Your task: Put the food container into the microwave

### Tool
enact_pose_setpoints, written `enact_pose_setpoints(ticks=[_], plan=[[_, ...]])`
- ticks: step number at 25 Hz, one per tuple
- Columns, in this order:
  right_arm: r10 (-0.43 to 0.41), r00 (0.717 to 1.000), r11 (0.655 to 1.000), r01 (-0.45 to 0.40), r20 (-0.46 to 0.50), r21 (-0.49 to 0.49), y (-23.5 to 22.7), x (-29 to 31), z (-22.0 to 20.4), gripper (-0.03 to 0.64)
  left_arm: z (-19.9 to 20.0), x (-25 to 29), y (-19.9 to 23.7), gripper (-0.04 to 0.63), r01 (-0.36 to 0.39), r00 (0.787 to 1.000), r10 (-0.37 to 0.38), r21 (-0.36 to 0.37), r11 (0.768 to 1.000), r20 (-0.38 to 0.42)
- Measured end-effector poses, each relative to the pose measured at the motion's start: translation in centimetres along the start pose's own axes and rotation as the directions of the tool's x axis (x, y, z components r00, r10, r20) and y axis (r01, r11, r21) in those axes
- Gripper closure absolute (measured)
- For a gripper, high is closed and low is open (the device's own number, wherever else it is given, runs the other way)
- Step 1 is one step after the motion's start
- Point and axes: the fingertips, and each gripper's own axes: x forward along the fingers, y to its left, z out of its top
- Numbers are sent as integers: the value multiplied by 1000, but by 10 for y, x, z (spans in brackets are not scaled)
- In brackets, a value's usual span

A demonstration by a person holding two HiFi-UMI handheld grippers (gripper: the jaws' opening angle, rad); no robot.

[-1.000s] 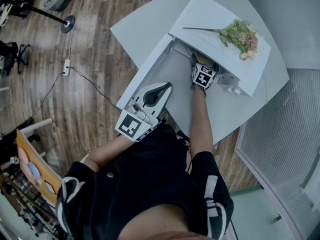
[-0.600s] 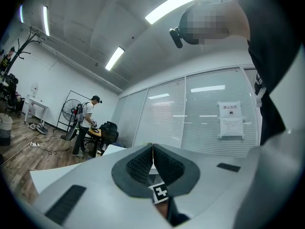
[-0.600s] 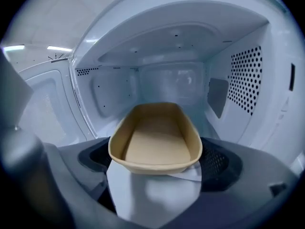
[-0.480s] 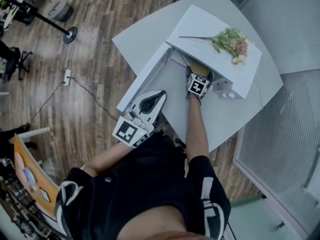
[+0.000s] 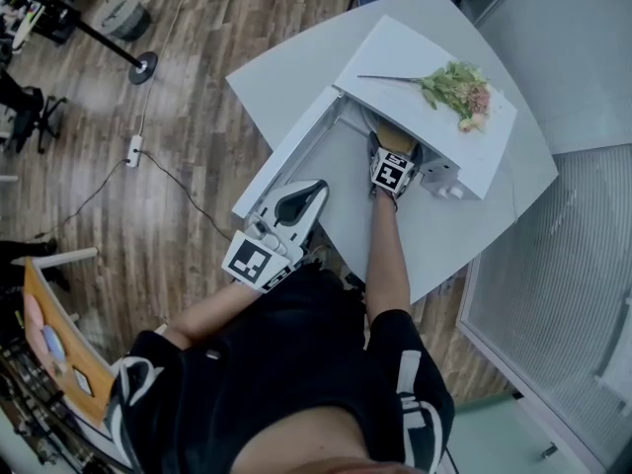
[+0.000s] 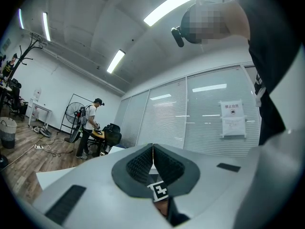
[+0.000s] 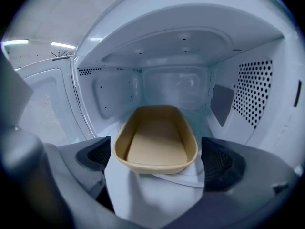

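Note:
The tan food container (image 7: 156, 140) lies empty on the floor inside the white microwave (image 7: 181, 42). My right gripper (image 7: 157, 165) is open, its jaws spread to either side of the container's near end, a small gap at each side. In the head view its marker cube (image 5: 392, 174) sits at the microwave's mouth, with a bit of the container (image 5: 395, 140) showing beyond it. My left gripper (image 5: 312, 192) hovers over the table's front edge by the open door (image 5: 291, 146), shut with nothing in it (image 6: 152, 149).
The microwave stands on a white table (image 5: 296, 57), its door swung out to the left. A salad and a fork (image 5: 456, 89) lie on its top. Wooden floor, a cable and a fan stand (image 5: 138, 62) lie left; a person (image 6: 89, 125) stands far off.
The head view has shifted slightly. My right gripper stays at the microwave's mouth with the container inside, and my left gripper has hardly moved.

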Motion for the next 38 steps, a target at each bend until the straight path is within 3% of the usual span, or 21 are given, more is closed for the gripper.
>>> enact_pose_setpoints(ticks=[5,10,11,13,18,20,26,38], plan=[[16,999,1000,-15,49,-14,9,-42,2,46,7,2,-7,572,14,1000,-15,10,1000,9],[91,991,996,-89,97,-24,22,-127,1,77,16,-12,-25,572,11,999,-12,44,999,31],[90,989,996,-89,114,-19,21,-145,2,146,17,-17,-29,572,6,999,-7,48,999,33],[81,985,997,-81,151,-6,19,-180,6,347,16,-26,-37,572,-5,1000,3,49,999,31],[107,967,993,-115,230,23,22,-255,14,523,13,-48,-57,572,-14,1000,12,58,998,25],[122,958,991,-134,261,28,28,-282,19,562,15,-54,-62,572,-13,1000,12,56,998,21],[168,934,984,-177,316,-2,53,-340,30,592,23,-64,-65,572,33,999,-35,61,998,23],[118,927,988,-145,357,51,79,-409,35,592,26,-79,-51,572,103,995,-104,52,993,4]])
